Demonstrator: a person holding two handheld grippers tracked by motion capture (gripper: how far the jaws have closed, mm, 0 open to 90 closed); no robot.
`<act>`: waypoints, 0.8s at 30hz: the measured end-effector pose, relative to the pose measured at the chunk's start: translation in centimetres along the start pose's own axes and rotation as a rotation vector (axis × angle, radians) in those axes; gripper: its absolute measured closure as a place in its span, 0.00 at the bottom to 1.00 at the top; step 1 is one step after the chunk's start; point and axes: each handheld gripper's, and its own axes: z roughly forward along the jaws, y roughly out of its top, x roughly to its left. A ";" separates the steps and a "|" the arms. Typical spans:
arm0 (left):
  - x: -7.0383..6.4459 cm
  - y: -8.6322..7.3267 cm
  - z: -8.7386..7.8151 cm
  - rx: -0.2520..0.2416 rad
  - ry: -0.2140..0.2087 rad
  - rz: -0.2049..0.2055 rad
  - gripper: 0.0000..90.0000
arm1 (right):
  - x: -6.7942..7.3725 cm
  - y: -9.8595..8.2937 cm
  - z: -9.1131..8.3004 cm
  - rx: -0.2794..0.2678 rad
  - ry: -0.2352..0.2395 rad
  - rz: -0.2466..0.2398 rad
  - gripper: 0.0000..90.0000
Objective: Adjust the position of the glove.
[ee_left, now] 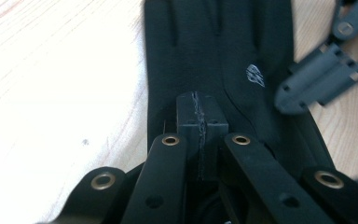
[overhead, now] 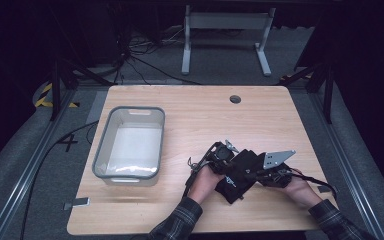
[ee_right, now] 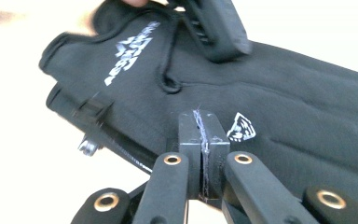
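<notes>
A black glove (overhead: 236,176) with white logos lies flat on the wooden table (overhead: 195,107), between the person's two hands. In the left gripper view my left gripper (ee_left: 198,105) is shut, its tips over the middle of the glove (ee_left: 214,51), with no fabric visibly pinched between them. In the right gripper view my right gripper (ee_right: 203,122) is shut too, its tips beside the small white logo (ee_right: 241,127) on the glove (ee_right: 298,112). The left gripper (ee_right: 216,28) presses on the glove near its cuff. The right gripper (ee_left: 324,77) comes in at the glove's edge.
A grey plastic bin (overhead: 130,144) stands on the left half of the table, open at the top. A round cable hole (overhead: 235,99) sits near the far edge. Beyond the table are a white stand's legs (overhead: 225,37) and cables on the floor.
</notes>
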 end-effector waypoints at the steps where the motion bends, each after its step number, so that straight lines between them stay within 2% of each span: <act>1: 0.0 0.0 0.0 0.002 -0.005 0.000 1.00 | 0.1 0.0 0.1 -0.006 0.009 -0.003 1.00; 6: 0.2 0.1 0.1 0.001 -0.008 0.008 1.00 | 0.2 0.0 0.2 -0.013 0.019 0.003 1.00; 11: 0.4 0.1 -0.3 -0.011 -0.022 -0.014 0.97 | 0.2 0.0 -0.2 -0.018 0.018 0.007 0.99; 13: 0.4 0.3 -0.6 -0.001 -0.021 -0.007 0.91 | 0.2 0.0 -0.8 -0.026 0.007 0.006 0.93; 16: 0.3 0.5 -1.2 -0.016 -0.015 -0.007 0.81 | 0.3 -0.3 -1.7 -0.049 -0.021 0.018 0.81; 18: 0.3 0.6 -1.5 -0.018 -0.015 -0.005 0.71 | 0.3 -0.6 -2.5 -0.056 -0.041 0.039 0.74; 20: 0.2 0.6 -1.7 -0.014 0.002 0.011 0.60 | 0.2 -1.2 -3.4 -0.062 -0.084 0.059 0.64; 24: 0.1 0.5 -2.1 -0.025 -0.026 0.010 0.49 | -0.1 -2.0 -5.0 -0.087 -0.147 0.096 0.51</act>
